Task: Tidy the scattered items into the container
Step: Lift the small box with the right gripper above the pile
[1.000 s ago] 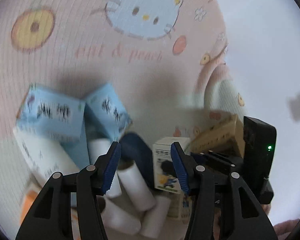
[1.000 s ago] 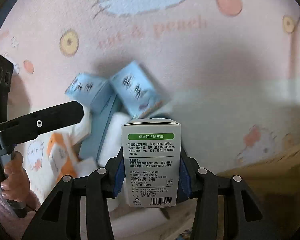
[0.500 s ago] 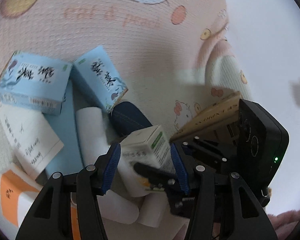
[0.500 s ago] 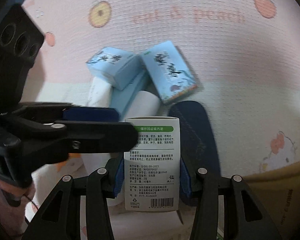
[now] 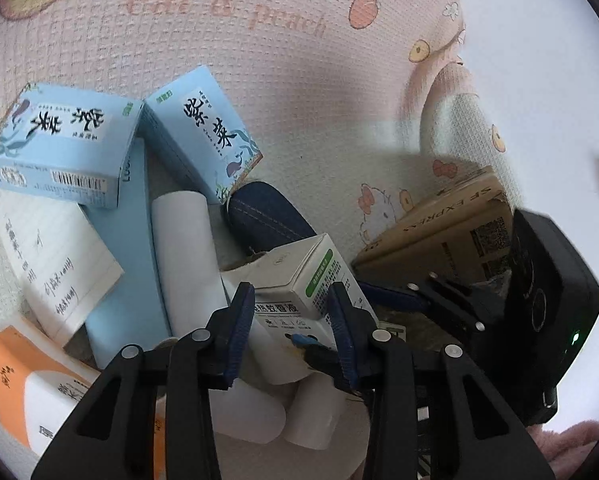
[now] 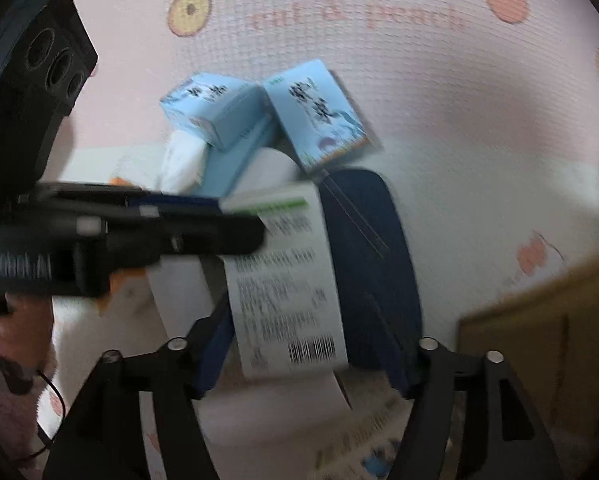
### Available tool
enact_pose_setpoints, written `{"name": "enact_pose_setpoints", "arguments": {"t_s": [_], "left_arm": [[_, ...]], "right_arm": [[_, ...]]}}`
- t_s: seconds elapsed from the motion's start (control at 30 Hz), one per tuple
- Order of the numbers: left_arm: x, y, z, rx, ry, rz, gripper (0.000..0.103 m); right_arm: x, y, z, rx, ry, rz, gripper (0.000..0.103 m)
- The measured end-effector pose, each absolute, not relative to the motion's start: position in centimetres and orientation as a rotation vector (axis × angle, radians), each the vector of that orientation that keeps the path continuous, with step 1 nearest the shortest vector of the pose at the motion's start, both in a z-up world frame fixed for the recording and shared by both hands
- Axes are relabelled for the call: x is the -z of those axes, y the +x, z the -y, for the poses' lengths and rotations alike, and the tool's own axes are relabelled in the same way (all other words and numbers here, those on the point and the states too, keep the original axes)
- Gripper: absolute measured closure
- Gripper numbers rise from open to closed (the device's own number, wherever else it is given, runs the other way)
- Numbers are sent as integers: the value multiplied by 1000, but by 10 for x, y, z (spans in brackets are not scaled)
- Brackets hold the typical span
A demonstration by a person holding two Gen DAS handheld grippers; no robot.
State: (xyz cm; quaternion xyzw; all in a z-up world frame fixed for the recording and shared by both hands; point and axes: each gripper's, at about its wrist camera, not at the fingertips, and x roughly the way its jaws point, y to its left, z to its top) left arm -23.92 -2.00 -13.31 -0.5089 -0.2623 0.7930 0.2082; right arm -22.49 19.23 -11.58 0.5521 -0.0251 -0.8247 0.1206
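Between both sets of tongs: the white box [image 5: 299,292] is getting passed from right to left.

Left gripper [image 5: 293,334] is closing around the box's top end, pads right alongside it but I can't tell if they're pressing yet. Right gripper [image 6: 307,360] is opening, jaws standing clear of the box's barcode end. Box's long axis is running roughly along the right fingers and across the left ones, above the pile of blue boxes [image 5: 203,132] and rolls [image 5: 187,256]; cardboard box [image 5: 451,236] is sitting off to the right.
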Motion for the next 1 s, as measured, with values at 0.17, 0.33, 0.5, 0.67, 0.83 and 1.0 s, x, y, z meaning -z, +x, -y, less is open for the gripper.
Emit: {"name": "enact_pose_setpoints", "arguments": {"t_s": [0.17,0.33,0.5,0.67,0.83,1.0], "left_arm": [[138,-236,23,-2192,-1411,791,61],[138,-229,27,-2200,-1416,789,61],[135,-220,22,-2208,-1449,716,61],[139,-216,27,-2202,-1446,757,61],[145,-218,29,-2175,-1440,805,61],[146,-216,27,-2179,-1428,816,61]], "right_arm": [[123,-212,-203,2400,1717,179,38],[125,-207,-208,2412,1641,293,75],[127,-208,-204,2436,1610,181,75],[124,-207,-209,2425,1557,190,74],[116,-204,-220,2429,1519,276,73],[106,-203,-228,2472,1469,353,67]]}}
